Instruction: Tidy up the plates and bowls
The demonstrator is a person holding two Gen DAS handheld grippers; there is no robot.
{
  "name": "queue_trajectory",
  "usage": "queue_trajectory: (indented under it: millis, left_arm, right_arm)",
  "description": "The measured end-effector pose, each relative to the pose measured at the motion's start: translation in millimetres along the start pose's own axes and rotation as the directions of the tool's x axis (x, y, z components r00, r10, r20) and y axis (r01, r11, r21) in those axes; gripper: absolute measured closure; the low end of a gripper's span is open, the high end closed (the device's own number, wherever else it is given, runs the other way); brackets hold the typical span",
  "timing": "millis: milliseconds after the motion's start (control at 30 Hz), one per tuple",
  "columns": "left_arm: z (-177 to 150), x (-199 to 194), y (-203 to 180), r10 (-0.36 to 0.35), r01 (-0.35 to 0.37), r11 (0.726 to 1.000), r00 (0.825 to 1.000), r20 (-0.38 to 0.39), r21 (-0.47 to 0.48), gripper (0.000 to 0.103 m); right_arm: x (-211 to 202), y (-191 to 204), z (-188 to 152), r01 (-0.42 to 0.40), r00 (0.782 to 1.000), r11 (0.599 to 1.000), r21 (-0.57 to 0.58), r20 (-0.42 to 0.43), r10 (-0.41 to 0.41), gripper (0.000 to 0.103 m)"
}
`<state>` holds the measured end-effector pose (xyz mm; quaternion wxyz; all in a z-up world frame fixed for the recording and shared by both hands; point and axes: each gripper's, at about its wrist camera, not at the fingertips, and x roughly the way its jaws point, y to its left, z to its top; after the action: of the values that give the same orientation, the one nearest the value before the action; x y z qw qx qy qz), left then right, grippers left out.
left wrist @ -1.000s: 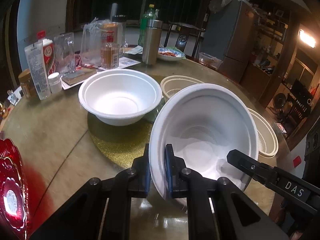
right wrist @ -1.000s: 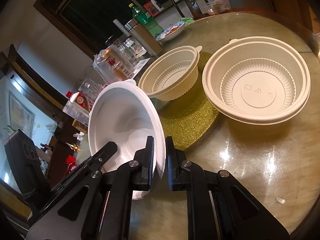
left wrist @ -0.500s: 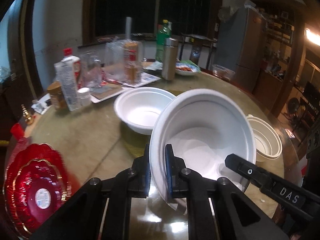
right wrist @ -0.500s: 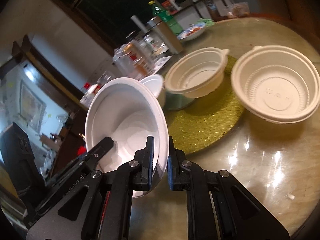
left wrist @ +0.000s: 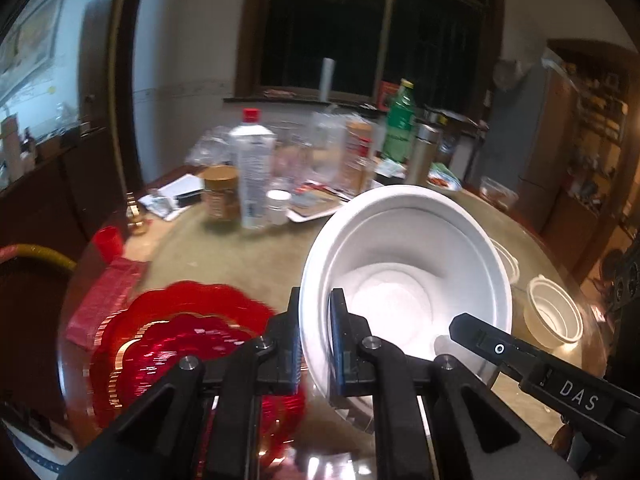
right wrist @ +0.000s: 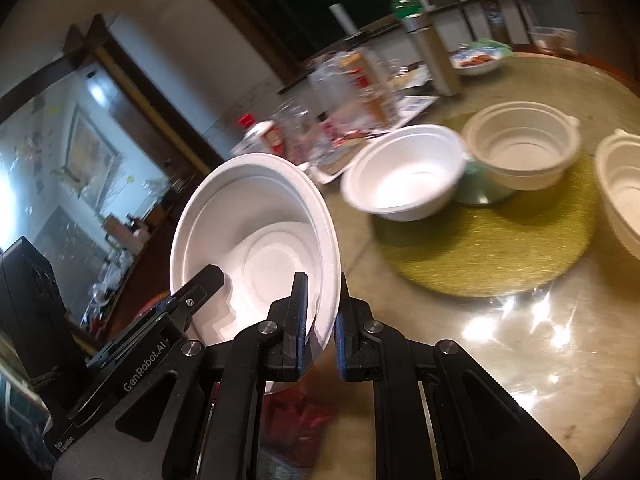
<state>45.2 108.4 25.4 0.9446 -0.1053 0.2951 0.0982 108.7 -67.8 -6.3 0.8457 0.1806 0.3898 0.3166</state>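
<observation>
Both grippers hold one white foam bowl (left wrist: 404, 280), lifted and tilted above the round table. My left gripper (left wrist: 314, 344) is shut on its left rim. My right gripper (right wrist: 322, 332) is shut on the opposite rim of the same bowl (right wrist: 256, 232). Each view shows the other gripper's fingers at the far rim. Red scalloped plates (left wrist: 188, 344) lie stacked on the table below and left of the bowl. A second white foam bowl (right wrist: 404, 176) sits on a gold mat (right wrist: 492, 248), with cream plastic bowls (right wrist: 520, 152) beside it.
Bottles, jars and a steel flask (left wrist: 420, 152) crowd the table's far side (left wrist: 256, 168). A red box (left wrist: 108, 300) lies by the left edge. A small dish of food (right wrist: 476, 60) stands far back. A cream bowl (left wrist: 554, 316) sits to the right.
Both grippers have carried the white bowl to the left and higher, away from the gold mat. The red plates now lie just beneath it.
</observation>
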Motion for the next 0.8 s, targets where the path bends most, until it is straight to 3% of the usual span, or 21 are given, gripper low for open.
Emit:
queue_trajectory:
  millis: [467,800]
  left_arm:
    - [-7,-24,88,0.097,-0.096,0.986,0.995,0.005,-0.14,0.093]
    - [-30,-4,115,0.132,-0.146,0.976,0.987,-0.096,-0.16,0.093]
  right_arm:
    - [57,83,-24,-0.103,0.988,0.989,-0.11,-0.13,0.088,0.092]
    - [99,92,-44,-0.082,0.967,0.991,-0.108,-0.249,0.053,0.091]
